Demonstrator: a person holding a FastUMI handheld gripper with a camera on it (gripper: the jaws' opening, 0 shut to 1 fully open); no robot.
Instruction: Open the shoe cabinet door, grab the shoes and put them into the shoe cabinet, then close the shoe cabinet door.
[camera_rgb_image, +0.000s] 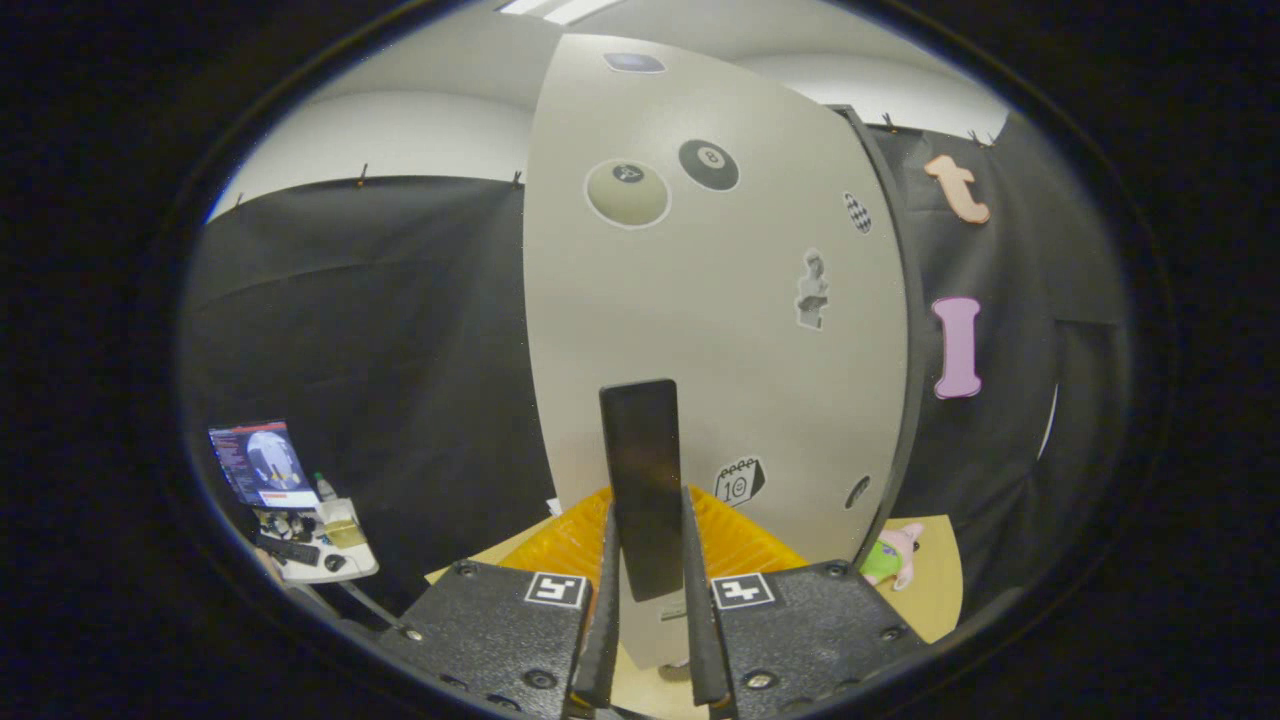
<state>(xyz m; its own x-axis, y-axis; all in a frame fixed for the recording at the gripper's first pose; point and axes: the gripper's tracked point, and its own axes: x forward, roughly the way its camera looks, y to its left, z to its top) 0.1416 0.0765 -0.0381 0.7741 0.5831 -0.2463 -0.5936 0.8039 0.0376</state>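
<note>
We see the tongs (652, 600) pinching the dark handle (641, 480) on the cabinet door (700, 300), straight ahead. Door looks stiff, light, hinged; we judge the handle the right hold.

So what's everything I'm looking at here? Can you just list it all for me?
cabinet door: one, pale grey with stickers, standing right ahead of the fingers
door handle: one, black upright bar, between the fingers
orange mat: one, ridged, on the table at the foot of the door
table: one, light wood, under the cabinet
plush toy: one, pink and green, on the table just right of the door
screen: one, lit, far off to the left
side table: one, white, cluttered, below the screen
fingers: two, closed on the handle's sides
</note>
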